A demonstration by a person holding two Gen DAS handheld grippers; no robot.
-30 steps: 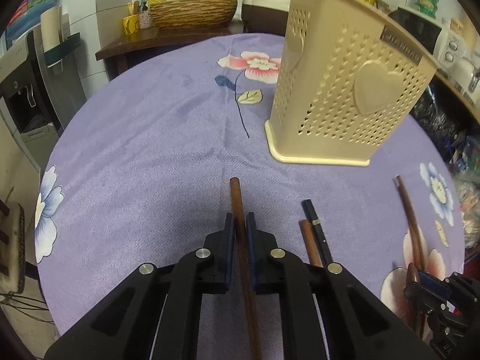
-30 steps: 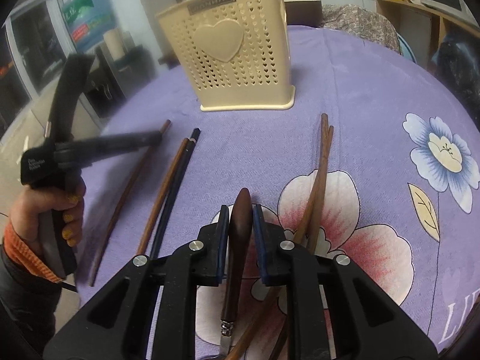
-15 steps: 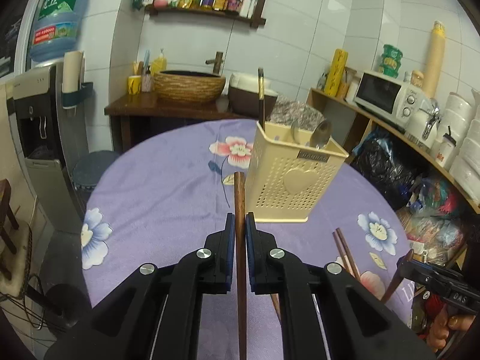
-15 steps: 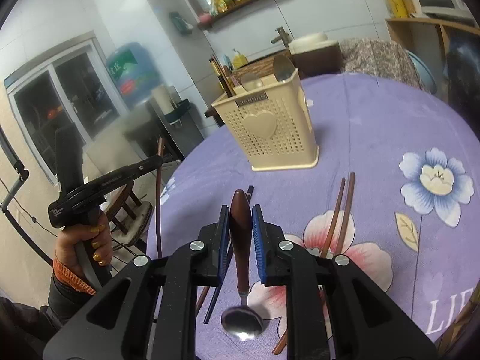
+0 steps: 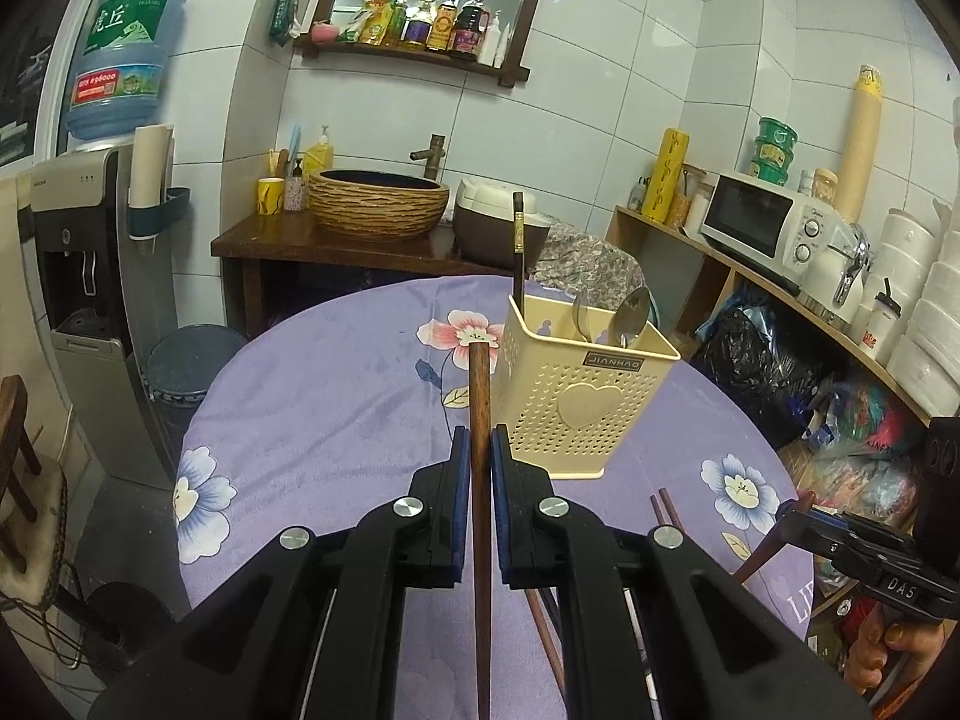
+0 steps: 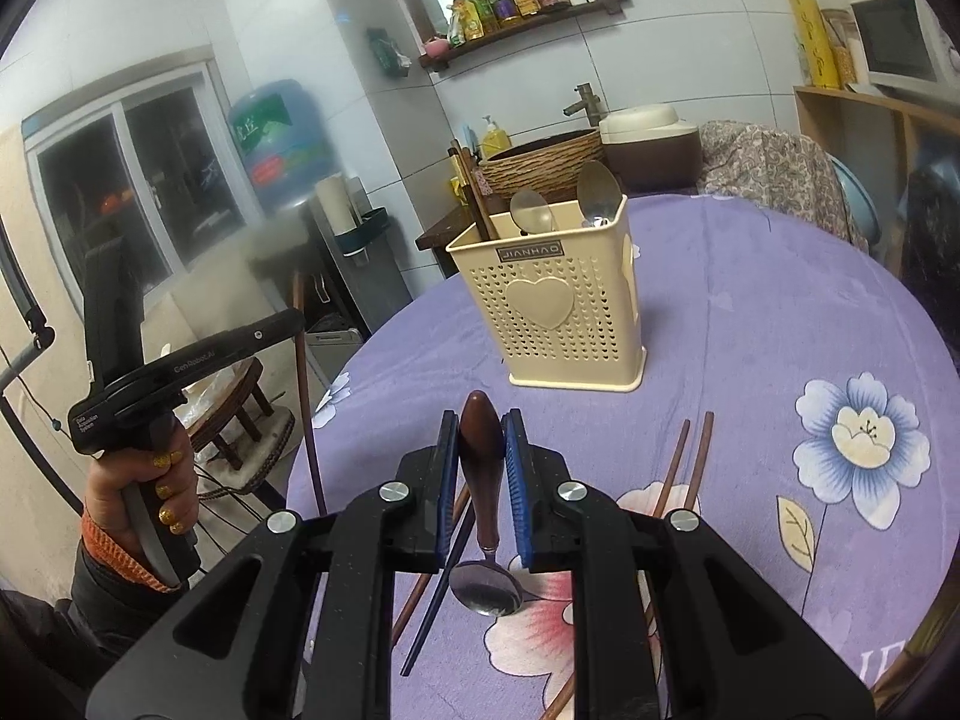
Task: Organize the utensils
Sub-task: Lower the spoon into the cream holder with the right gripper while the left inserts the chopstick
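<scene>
Left gripper (image 5: 478,450) is clamped on a brown chopstick (image 5: 478,396), lifted off the purple tablecloth (image 5: 336,408). The stick's long axis runs along the fingers: straight up the centre of the left wrist frame, top end just left of the cream utensil basket (image 5: 585,390), which sits right of centre. So the basket lies ahead and slightly right of the left gripper. The stick points forward, not down, so my read is that it needs tipping toward vertical before it goes over the rim.

Right gripper (image 6: 480,450) is closed on a wooden-handled spoon (image 6: 483,480). The handle tip pokes out ahead between the pads and the bowl hangs low in the frame, under the fingers. In the right wrist frame the basket (image 6: 558,312) is up-centre, a touch right of the handle axis.

The basket already holds two metal spoons (image 6: 564,204) and a dark chopstick (image 5: 518,240), upright at its left side.

Which arm is nearer is hard to call through the fisheye; both look roughly equally close, the left maybe slightly nearer.

Two brown chopsticks (image 6: 690,456) lie loose on the cloth lower right of the right wrist frame, long axes pointing roughly toward the basket. More sticks lie under the right fingers, partly hidden.
</scene>
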